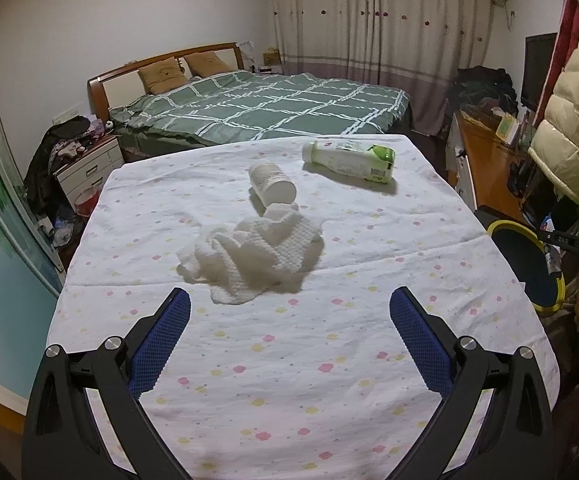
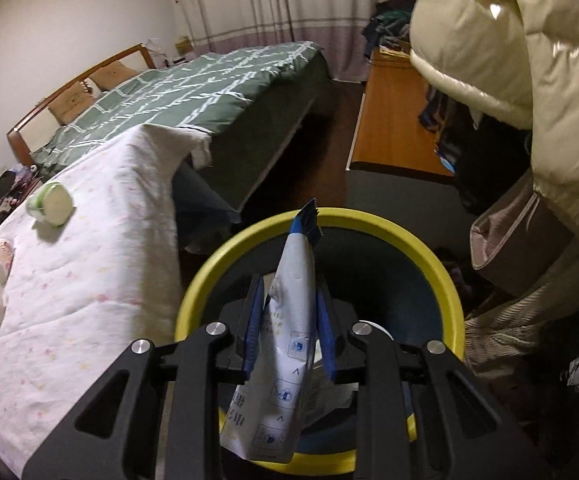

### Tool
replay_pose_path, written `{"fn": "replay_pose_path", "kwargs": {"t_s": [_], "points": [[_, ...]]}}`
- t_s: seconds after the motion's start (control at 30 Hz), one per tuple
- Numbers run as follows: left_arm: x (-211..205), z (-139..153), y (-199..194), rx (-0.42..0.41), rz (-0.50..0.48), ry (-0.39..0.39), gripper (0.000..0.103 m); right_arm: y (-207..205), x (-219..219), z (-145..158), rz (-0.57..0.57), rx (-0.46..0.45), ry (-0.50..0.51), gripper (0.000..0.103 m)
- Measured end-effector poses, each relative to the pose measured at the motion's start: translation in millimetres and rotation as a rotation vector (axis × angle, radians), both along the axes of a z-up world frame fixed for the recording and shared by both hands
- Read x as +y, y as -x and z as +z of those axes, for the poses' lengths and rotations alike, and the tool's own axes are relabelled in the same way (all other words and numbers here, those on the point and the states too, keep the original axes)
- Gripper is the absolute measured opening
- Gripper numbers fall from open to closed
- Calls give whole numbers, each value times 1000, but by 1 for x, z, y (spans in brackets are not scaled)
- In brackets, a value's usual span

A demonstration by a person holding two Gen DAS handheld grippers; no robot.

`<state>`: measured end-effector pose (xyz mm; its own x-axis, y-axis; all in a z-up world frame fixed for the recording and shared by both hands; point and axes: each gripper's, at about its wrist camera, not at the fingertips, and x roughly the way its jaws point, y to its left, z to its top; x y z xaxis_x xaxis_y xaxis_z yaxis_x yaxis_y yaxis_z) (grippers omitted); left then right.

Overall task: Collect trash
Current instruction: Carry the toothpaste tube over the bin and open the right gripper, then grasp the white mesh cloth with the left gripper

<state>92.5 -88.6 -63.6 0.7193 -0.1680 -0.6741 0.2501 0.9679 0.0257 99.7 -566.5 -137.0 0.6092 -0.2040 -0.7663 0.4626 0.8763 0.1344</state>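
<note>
Cup (image 1: 272, 185) between towel (image 1: 253, 256) and bottle (image 1: 349, 159).

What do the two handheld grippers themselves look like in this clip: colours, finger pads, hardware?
Both match. The left gripper and right gripper have matte black angular linkage frames with triangular cut-outs and round silver pivot bolts. Their fingers carry blue, mesh-textured pads. No cables, sleeves or printed markings show.

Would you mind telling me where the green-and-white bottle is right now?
The bottle lies on its side at the table's far right in the left wrist view, just beyond the tipped paper cup and crumpled tissue.
</note>
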Motion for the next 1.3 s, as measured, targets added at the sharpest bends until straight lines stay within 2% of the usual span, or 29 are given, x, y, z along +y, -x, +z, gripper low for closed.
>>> {"fn": "replay_pose_path", "kwargs": {"t_s": [0.2,0.27,0.3,0.33,0.53,0.73,1.0,1.23,1.3], "points": [[-5,-2,-3,8,-7,-8,98,0,-13,-7,-45,13,19,28],[-5,-3,-4,12,-9,-10,98,2,-15,-6,-57,13,30,33],[-6,-4,-4,13,-9,-10,98,3,-14,-5,-60,10,33,41],[-6,-4,-4,13,-9,-10,98,4,-14,-3,-64,6,39,44],[-2,-10,-10,32,-5,0,98,14,7,16,-33,-43,79,45],[2,-23,-33,67,-6,-5,98,18,34,31,31,-84,81,47],[-15,-42,-95,75,-28,-96,98,13,45,25,71,-76,57,48],[-25,-56,-128,115,-24,-115,98,14,43,16,69,-57,46,48],[-29,-59,-134,121,-30,-114,95,15,42,15,67,-59,45,48]]}}
